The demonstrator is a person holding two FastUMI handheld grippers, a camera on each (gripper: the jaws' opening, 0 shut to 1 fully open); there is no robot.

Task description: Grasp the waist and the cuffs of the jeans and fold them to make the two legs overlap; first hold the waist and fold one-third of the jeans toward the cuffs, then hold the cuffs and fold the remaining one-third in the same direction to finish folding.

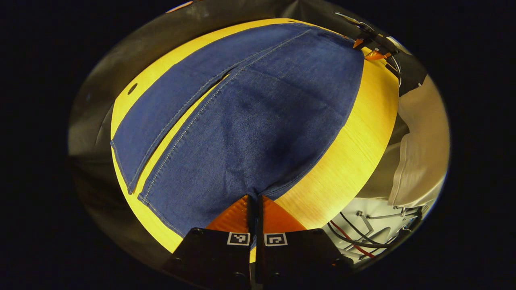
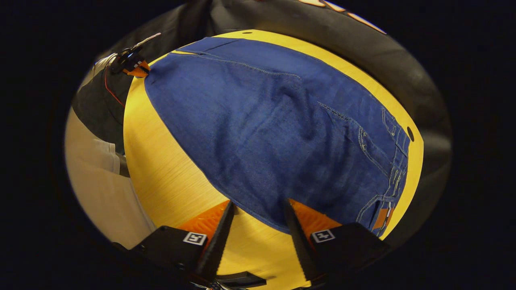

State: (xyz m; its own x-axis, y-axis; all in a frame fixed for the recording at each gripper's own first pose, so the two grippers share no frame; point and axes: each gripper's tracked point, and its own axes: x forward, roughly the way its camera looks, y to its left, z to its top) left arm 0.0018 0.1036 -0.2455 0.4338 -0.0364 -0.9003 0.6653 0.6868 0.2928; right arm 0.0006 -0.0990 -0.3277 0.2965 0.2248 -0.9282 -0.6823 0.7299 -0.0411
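left gripper (image 1: 255,198) jaws pinch the jeans (image 1: 250,121) leg edge; right gripper (image 2: 258,207) jaws gape wide at the jeans' side edge.

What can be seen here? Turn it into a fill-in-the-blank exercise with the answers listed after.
1. The jeans lie spread flat on a ____ table.
2. The left gripper has its two fingers ____ at the edge of the denim.
3. The right gripper has its fingers ____, one on each side of the jeans' near edge.
4. In the right gripper view, the jeans' ____, with its pocket and leather patch, lies toward the right.

Missing words: yellow; shut; open; waist
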